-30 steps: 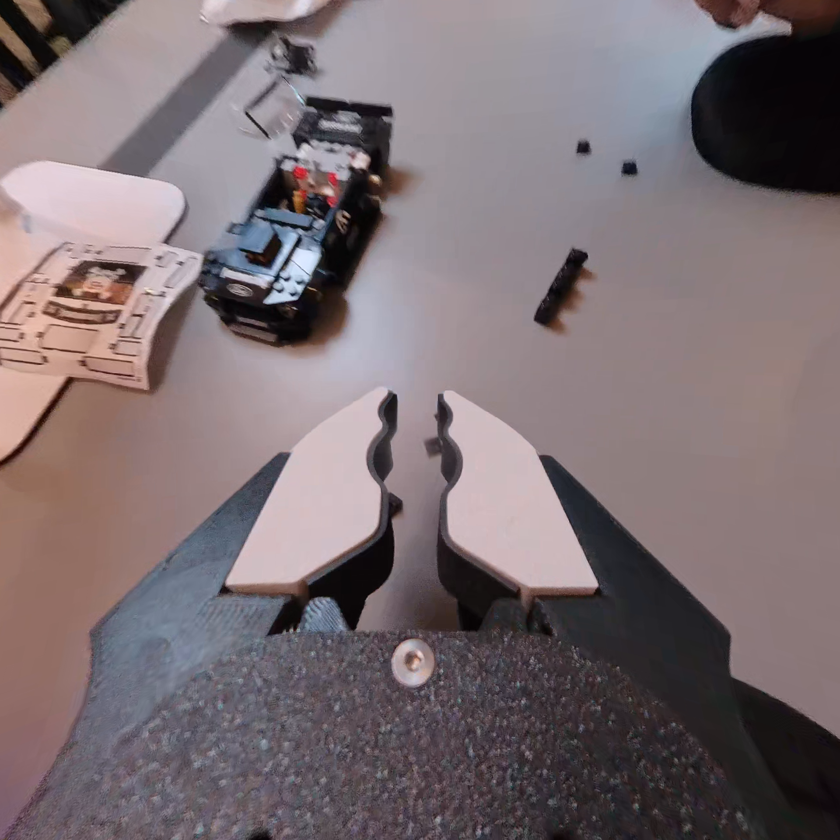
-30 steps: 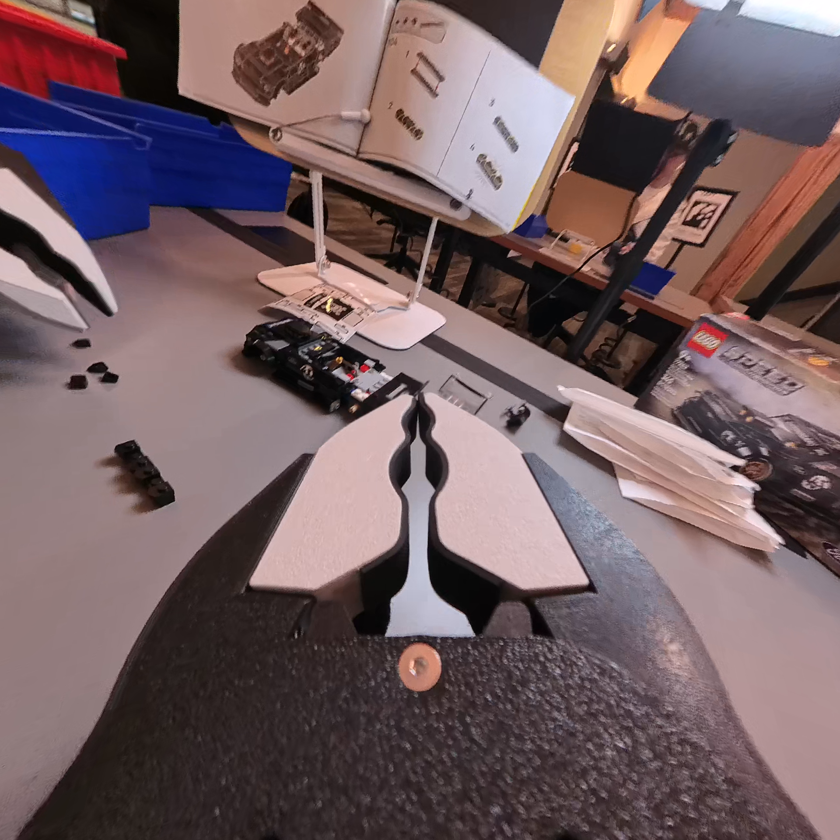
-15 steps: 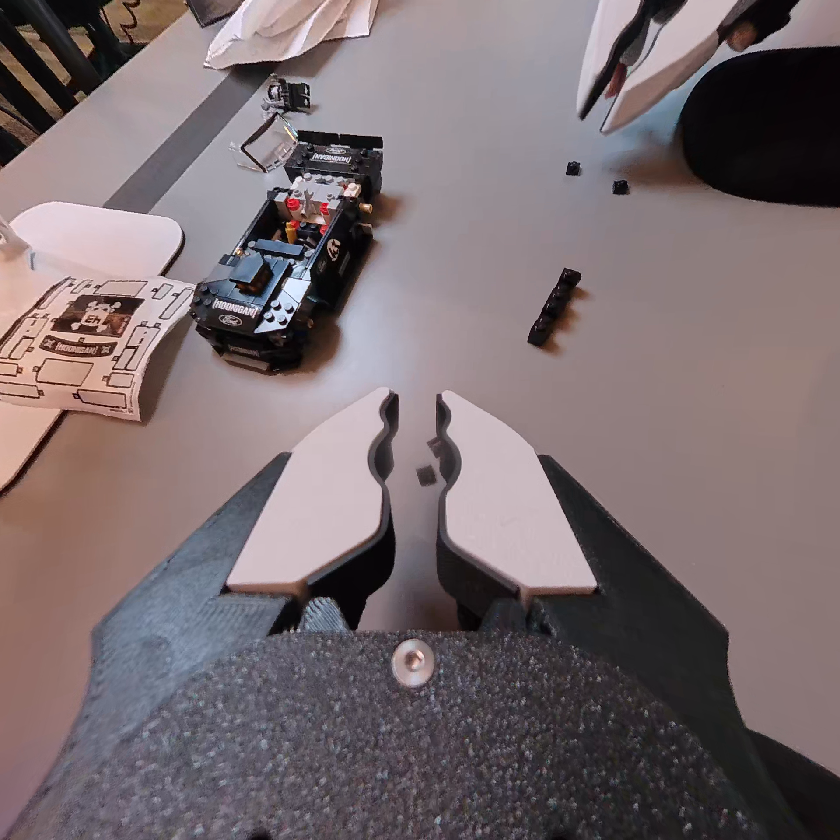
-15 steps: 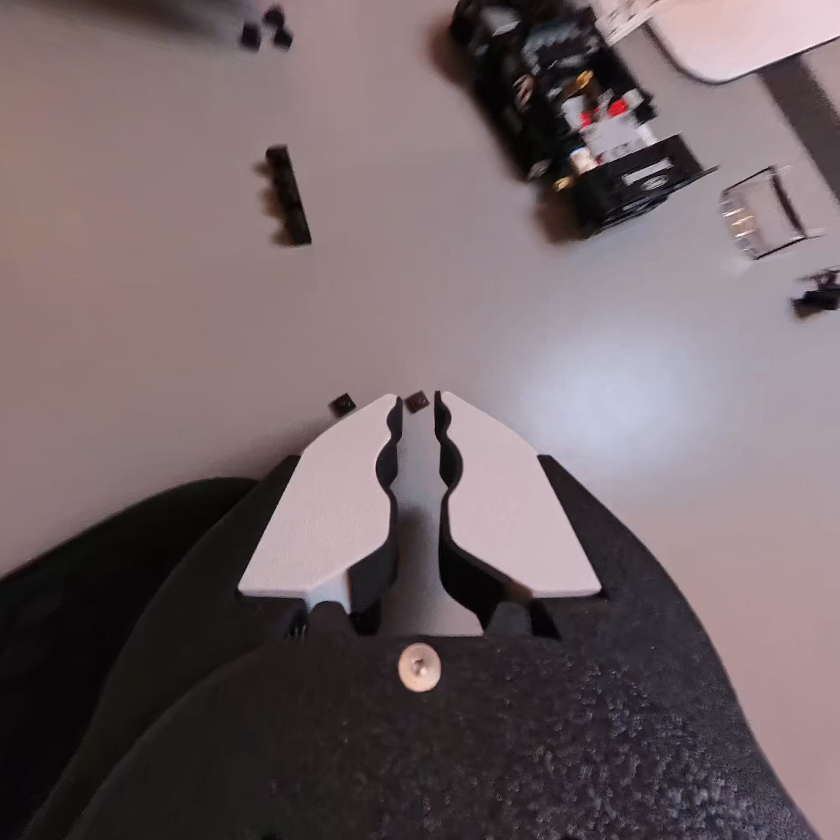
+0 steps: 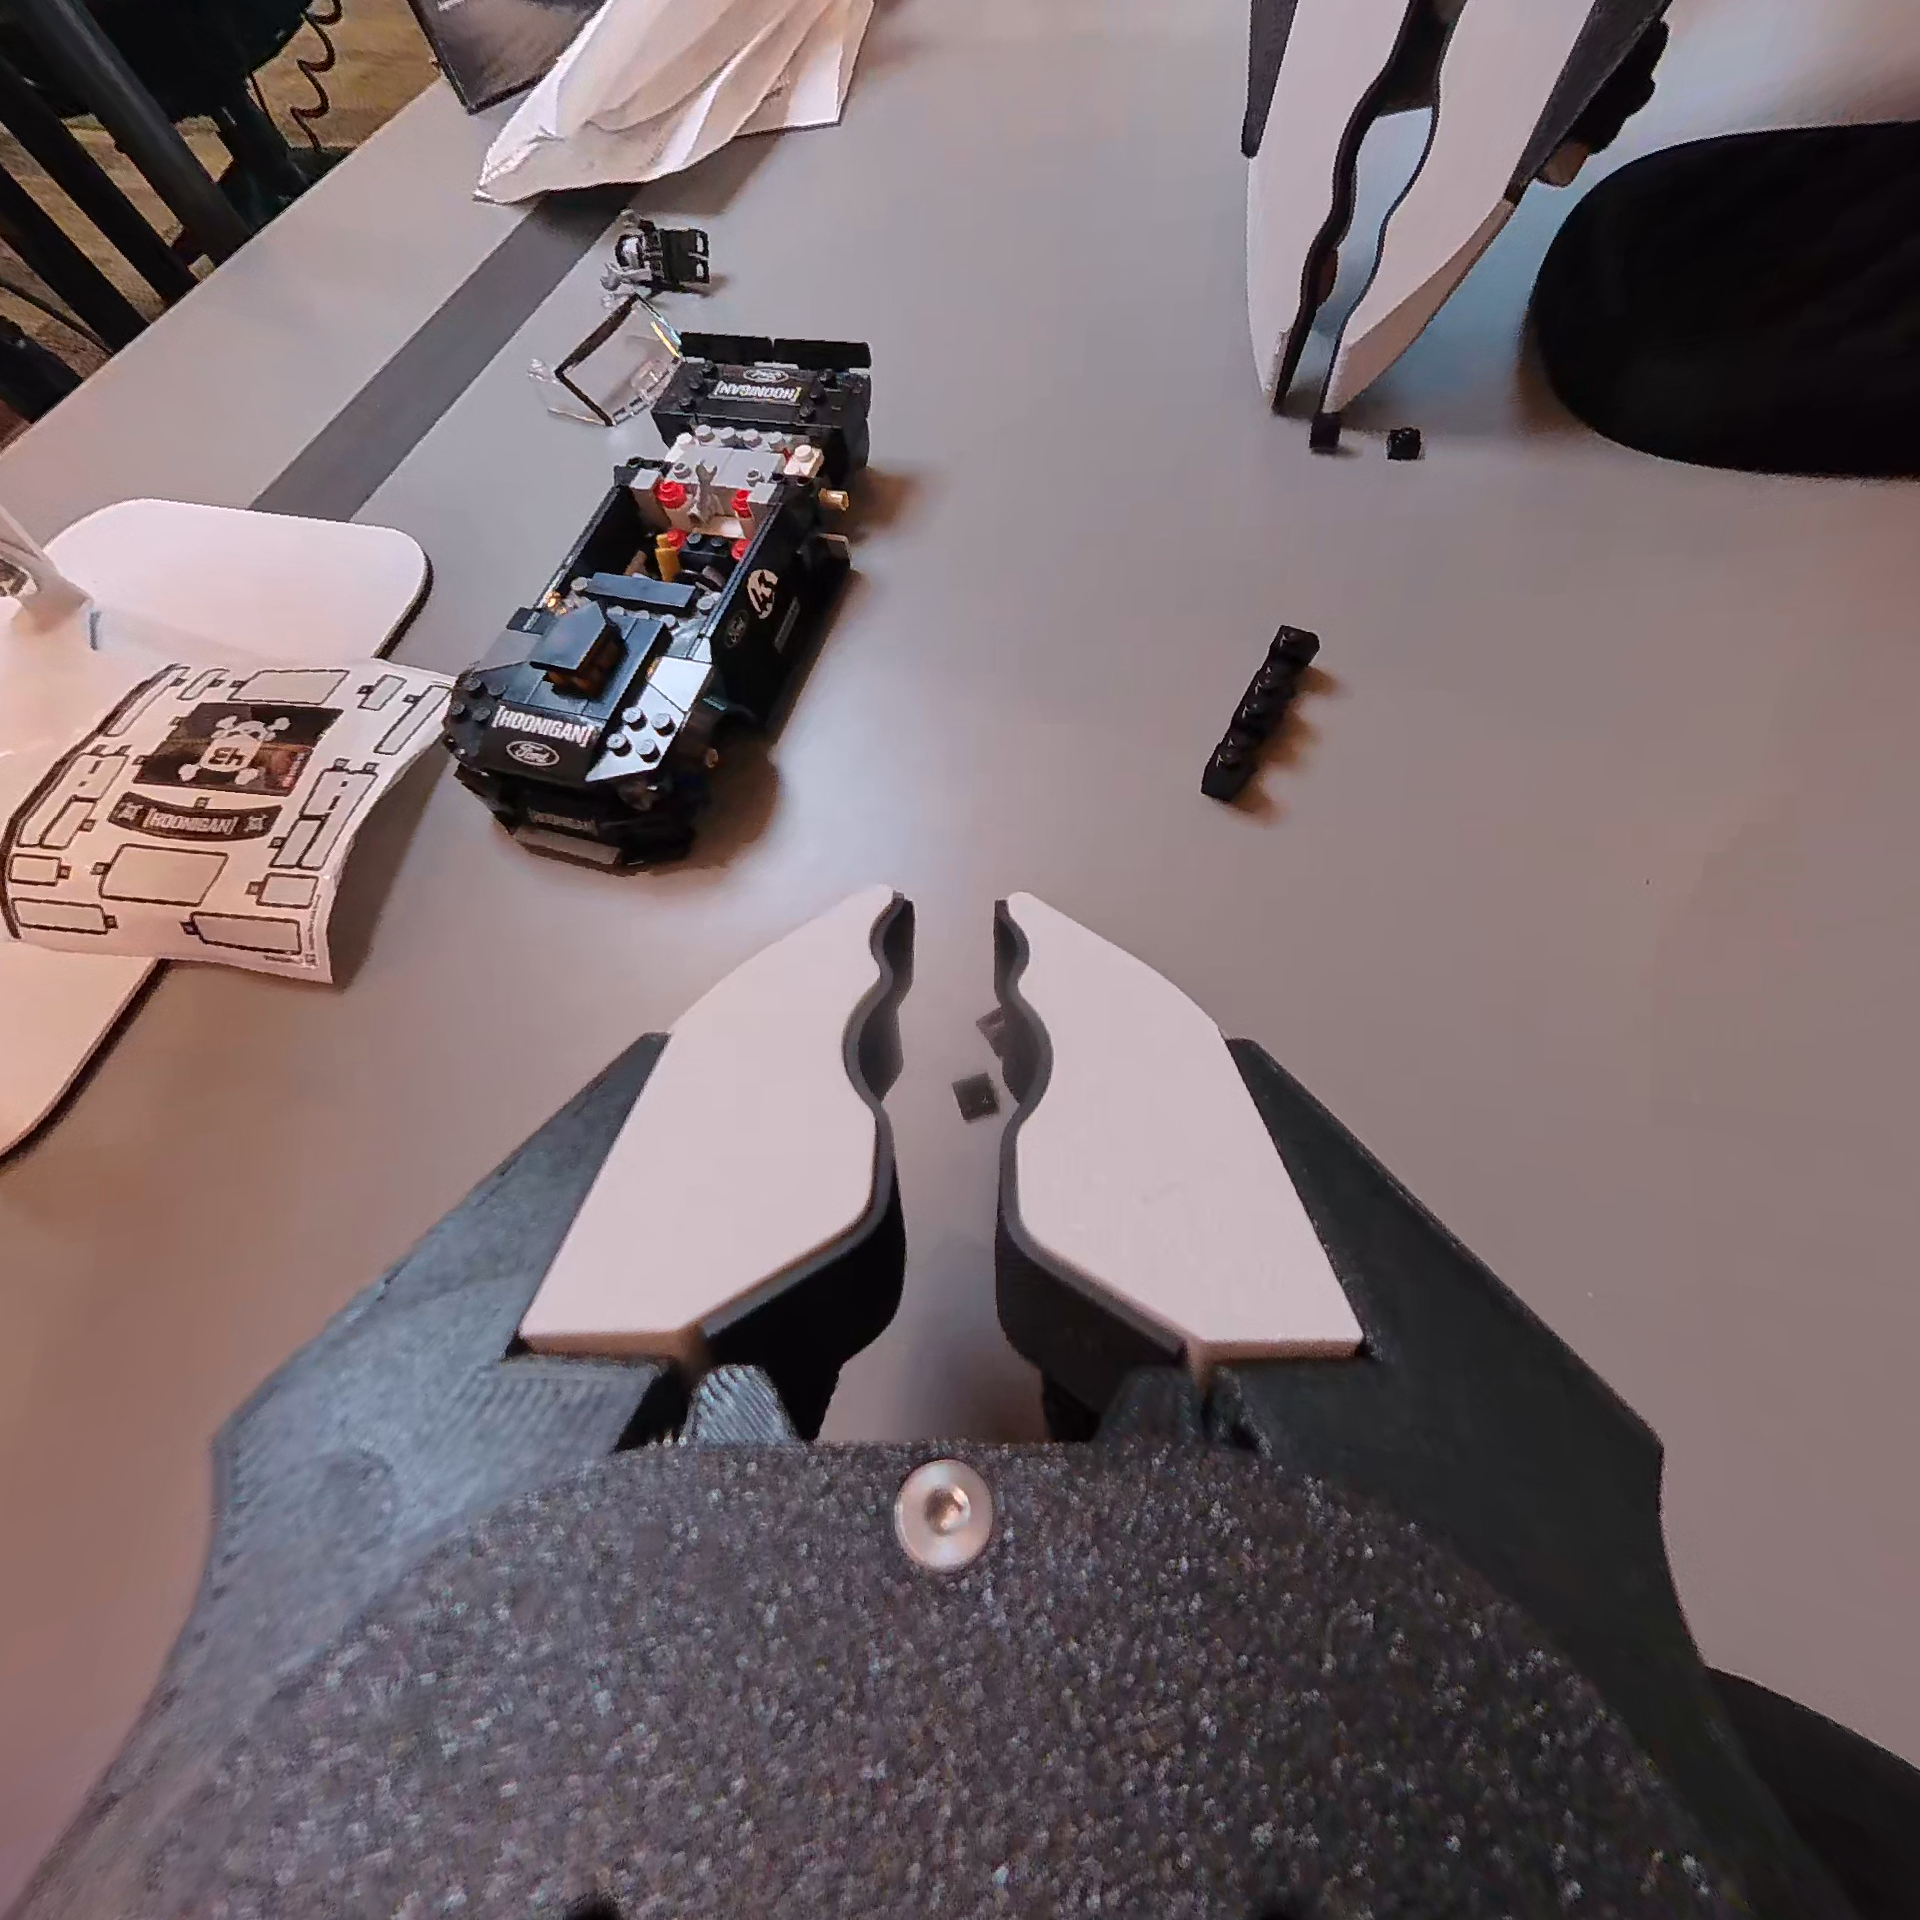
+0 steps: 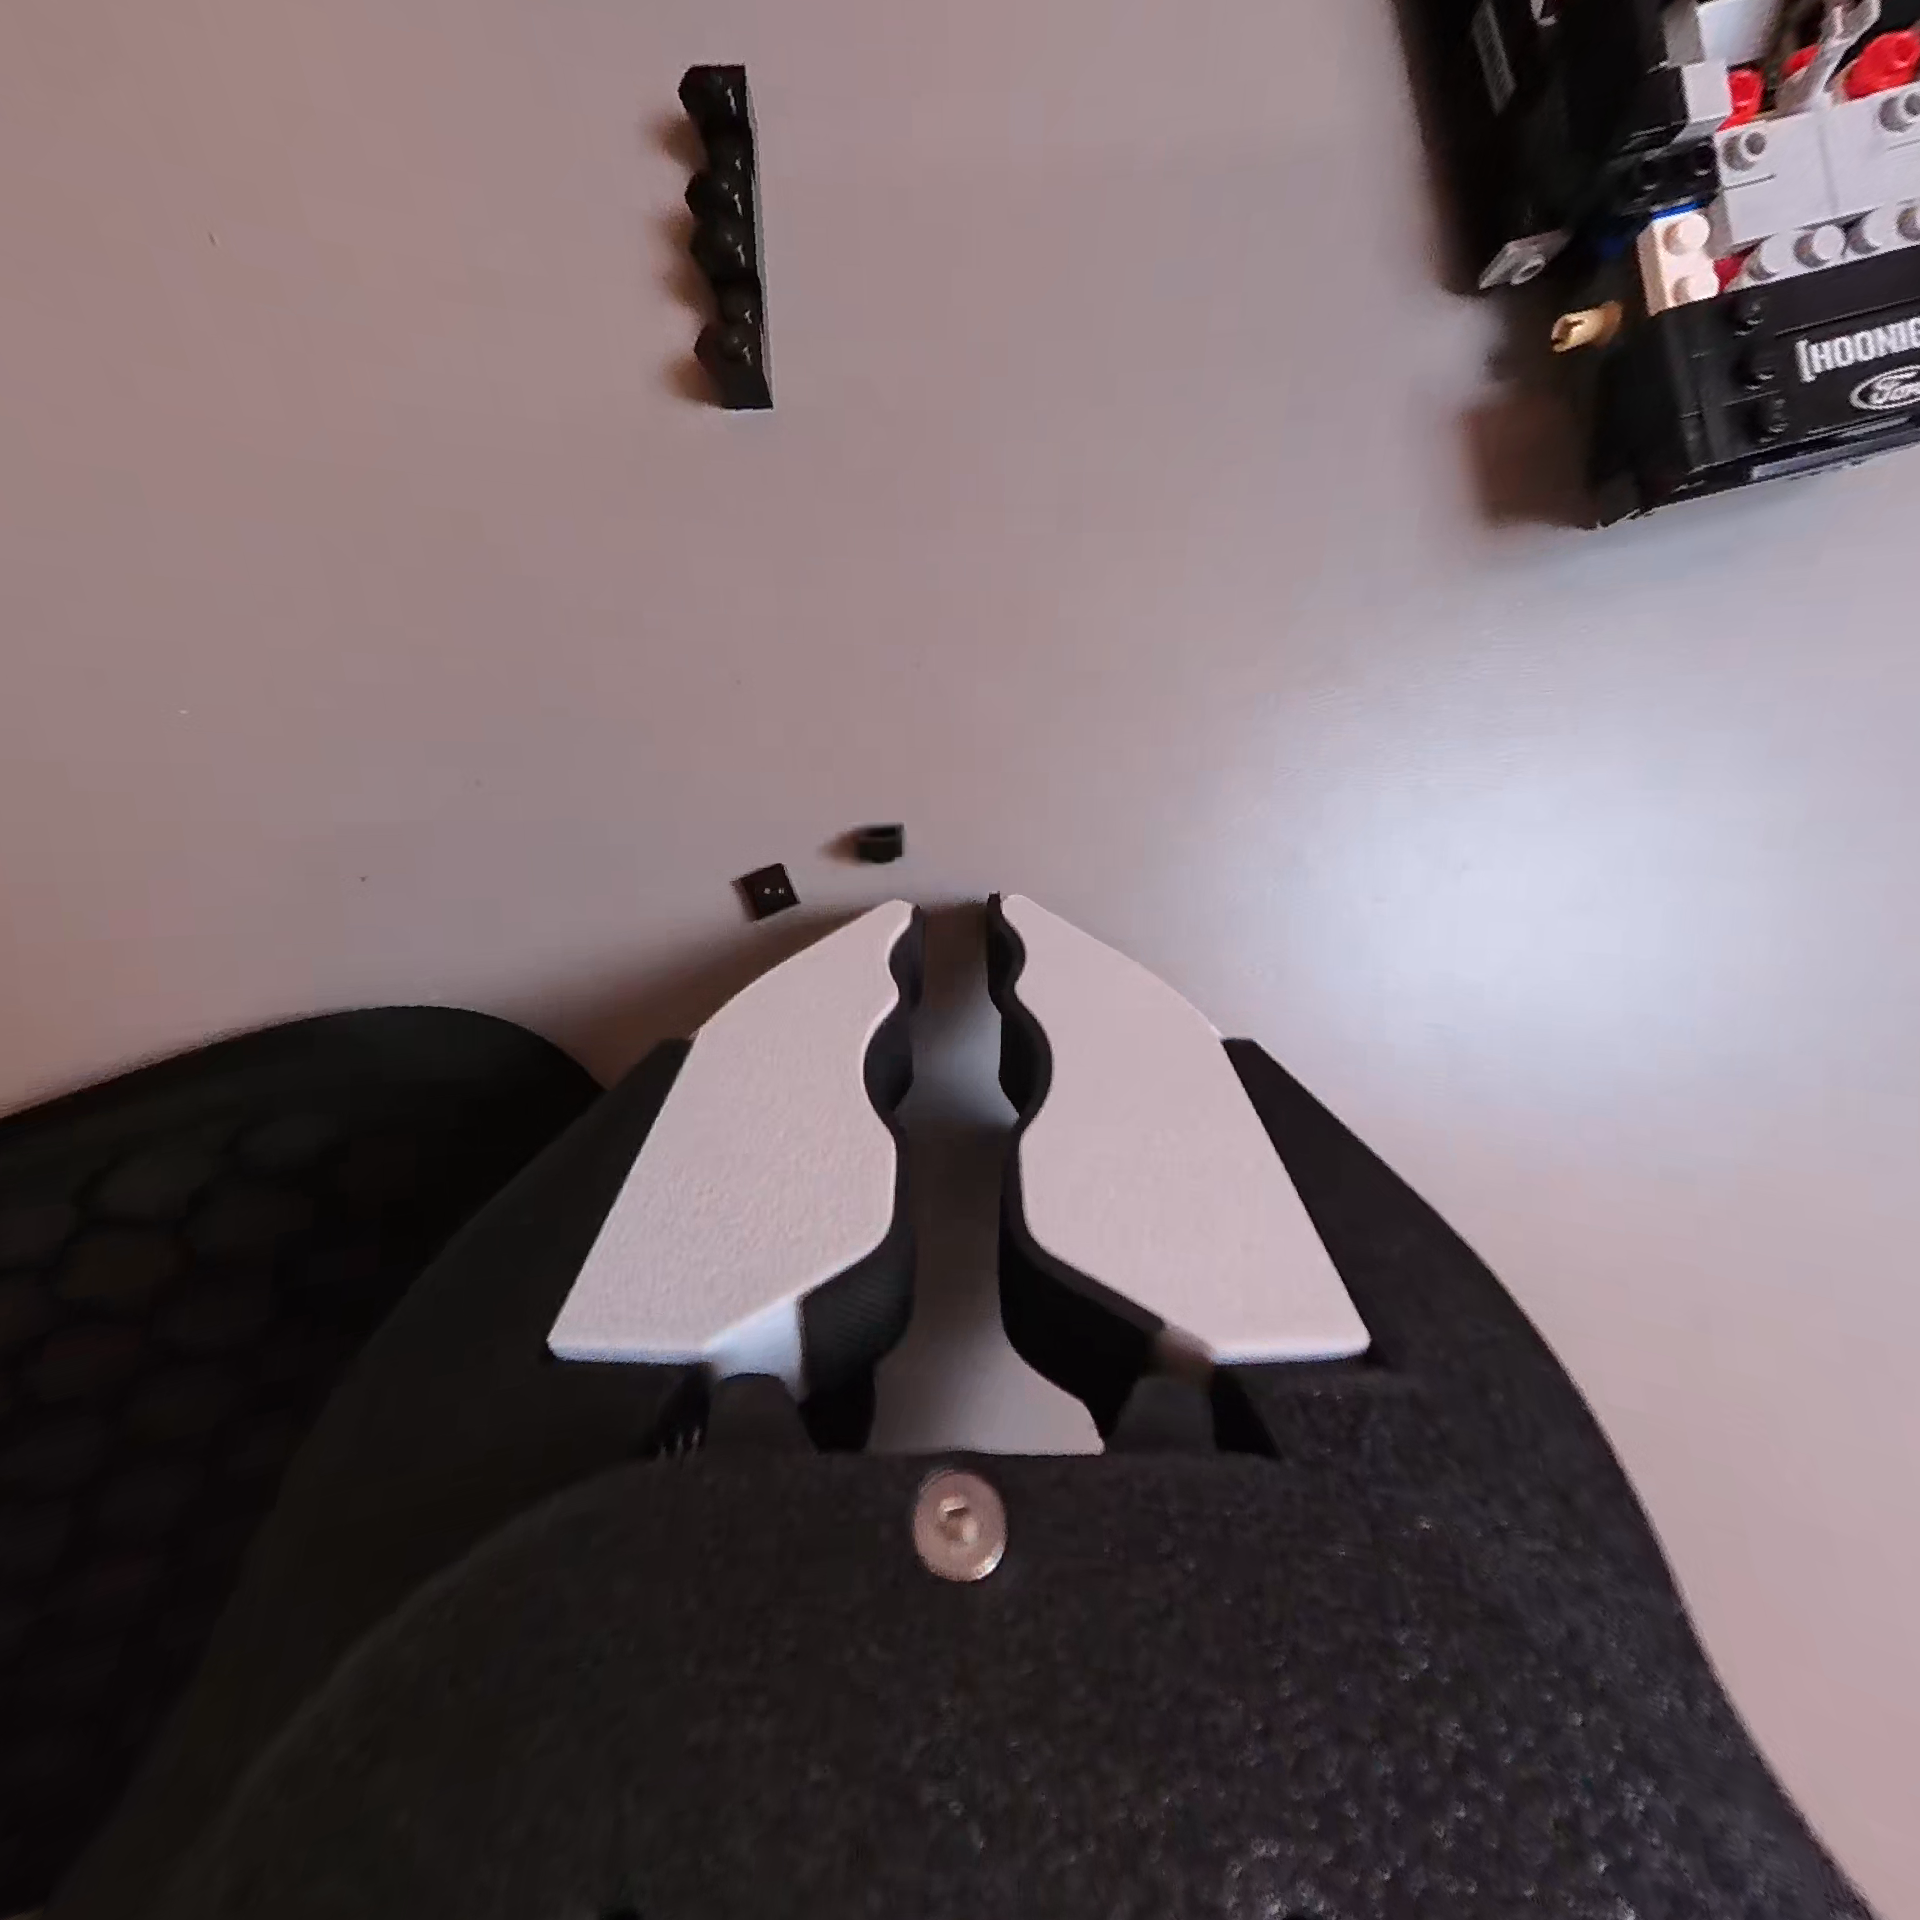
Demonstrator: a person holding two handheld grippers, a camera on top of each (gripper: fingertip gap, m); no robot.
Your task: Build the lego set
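The partly built black Lego car stands on the grey table; its rear shows in the right wrist view. A long black plate lies to its right. My left gripper is slightly open and empty, hovering over two tiny black pieces. My right gripper is slightly open and empty, pointing down. Its tips are close to two small black pieces, which lie just ahead and left of them.
A sticker sheet lies on a white stand base at the left. A clear windscreen piece and a small dark part lie behind the car. White bags are at the back. A black pad is beside the right gripper. The grippers' ends are close to 20 centimetres from one another. The long black plate lies around 9 centimetres away from my left fingertips. Look for it in the right wrist view too.
My right gripper has swung down from facing the room to pointing at the table beside the two small black pieces, and its jaws have parted a little. My left gripper has barely moved.
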